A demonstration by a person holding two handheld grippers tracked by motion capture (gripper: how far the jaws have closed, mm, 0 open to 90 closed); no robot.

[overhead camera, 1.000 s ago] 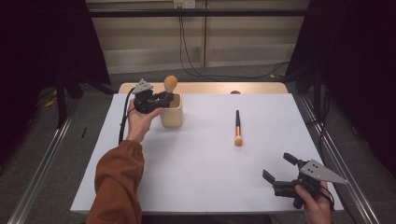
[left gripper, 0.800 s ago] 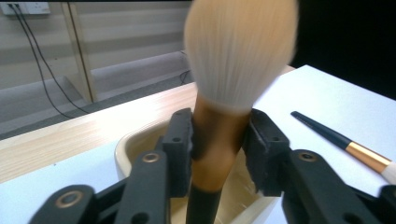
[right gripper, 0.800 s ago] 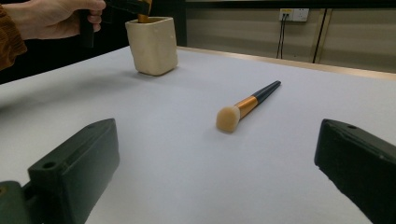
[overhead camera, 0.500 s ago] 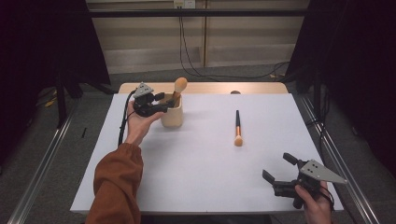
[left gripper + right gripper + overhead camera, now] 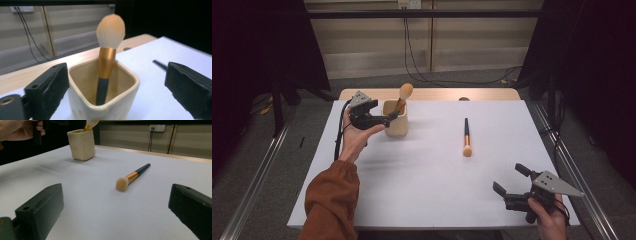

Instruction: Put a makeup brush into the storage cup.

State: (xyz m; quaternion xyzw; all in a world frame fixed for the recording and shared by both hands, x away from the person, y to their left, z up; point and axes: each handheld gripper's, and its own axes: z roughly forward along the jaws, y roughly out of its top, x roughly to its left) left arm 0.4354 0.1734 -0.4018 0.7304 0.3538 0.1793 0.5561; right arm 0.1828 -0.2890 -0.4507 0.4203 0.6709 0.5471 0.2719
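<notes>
Cream square cup (image 5: 395, 119): stands upright at the far left of the white table (image 5: 427, 190), near the wooden edge strip. In the left gripper view its rim (image 5: 102, 82) sits low between the two black jaws, apart from both.

Brush in cup (image 5: 402, 96): handle end down inside the cup, leaning against the far wall, pale round bristle head and copper ferrule rising above the rim. No jaw touches it.

Left gripper (image 5: 388, 119): held in the left hand (image 5: 356, 137), orange sleeve behind it, just beside the cup's left wall, jaws pointing at the cup. Jaws spread wide, nothing between them but the cup seen beyond.

Second brush (image 5: 466, 137): lies flat on the table, right of centre, dark handle toward the far edge, bristle head toward the person. Well apart from the cup.

Right gripper (image 5: 511, 183): held low at the near right corner of the table in the right hand (image 5: 548, 220). Jaws released and wide, empty. In the right gripper view the lying brush (image 5: 132, 177) sits ahead between the jaws, well apart from them.
</notes>
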